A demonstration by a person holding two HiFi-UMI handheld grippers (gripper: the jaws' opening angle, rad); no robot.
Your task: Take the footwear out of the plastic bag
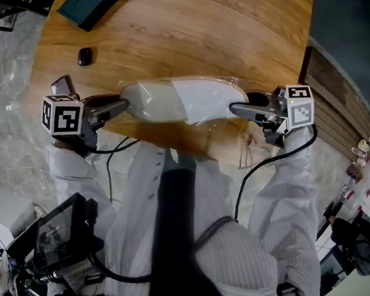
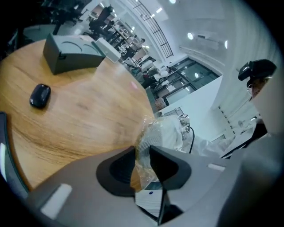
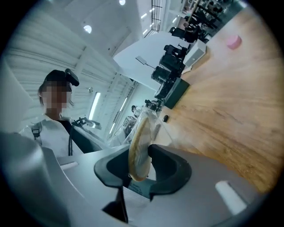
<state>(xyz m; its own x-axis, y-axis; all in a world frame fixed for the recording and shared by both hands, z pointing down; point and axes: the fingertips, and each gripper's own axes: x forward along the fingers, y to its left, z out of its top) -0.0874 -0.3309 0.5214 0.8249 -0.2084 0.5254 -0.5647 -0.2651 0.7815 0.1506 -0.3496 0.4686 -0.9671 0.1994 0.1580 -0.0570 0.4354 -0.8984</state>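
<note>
White shoe (image 1: 186, 98) clamped in right hand-held gripper (image 1: 235, 110).

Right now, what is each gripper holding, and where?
The left gripper pinches one end of the plastic bag; the right gripper clamps the shoe at one end of its sole.

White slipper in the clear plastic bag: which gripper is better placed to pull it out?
Right, probably: the right gripper has the tan sole of the white slipper between its jaws, while the left gripper pinches only the clear plastic bag, so it suits anchoring.
</note>
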